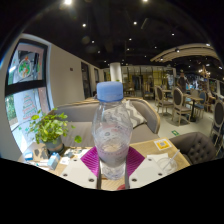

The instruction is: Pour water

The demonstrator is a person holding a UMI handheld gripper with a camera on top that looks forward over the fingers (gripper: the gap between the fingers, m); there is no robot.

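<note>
At the lower left of the frame a potted plant [46,128] stands on the light surface [150,168], with a framed poster [26,75] on the wall above it at the upper left. In the centre, a clear water bottle [112,135] with a pale blue cap [110,91] stands upright, its lower body flanked by the magenta pads [92,160] of the hand-held gripper [113,163]; whether the pads actually press on the bottle or only stand close about it cannot be made out. No cup or glass to receive the water is in sight, and the cap looks to be on, so pouring seems some way off. To do this step well, the grip should sit firmly at mid-body before any lift. A small yellow thing [162,145] lies on the surface at the right, with chairs [180,100] beyond.
</note>
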